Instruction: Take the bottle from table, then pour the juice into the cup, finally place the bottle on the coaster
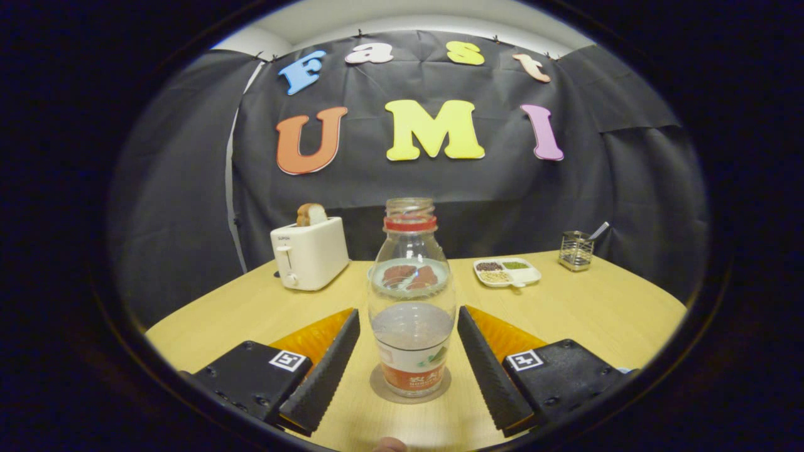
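- Bottle (pixel 411 301): a clear, uncapped juice bottle with a red neck ring and a printed label stands upright on a round coaster (pixel 383 390), between the two fingers but apart from both.
- Fingers (pixel 323 370): spread wide, one on each side of the bottle with a clear gap to the glass, so the gripper (pixel 409 370) holds nothing. Judged from that, the bottle is either just set down or about to be taken; with it already on the coaster, the last step looks done.
- Contents: the level sits low, near the top of the label, and most of the body is empty. That would fit a pour already made, though I cannot be sure.
- Cup: I cannot pick one out; a pale round shape with reddish patches seen through the bottle may be a dish behind it, too distorted to name.
- Surface: a light wooden table (pixel 603 307), smooth and level.
- Beyond the bottle: a white toaster (pixel 309 254) with bread in its slot, a divided snack tray (pixel 507 272), and a wire mesh holder (pixel 576 250) with a utensil.
- Room: black cloth wall behind the table, white ceiling above.
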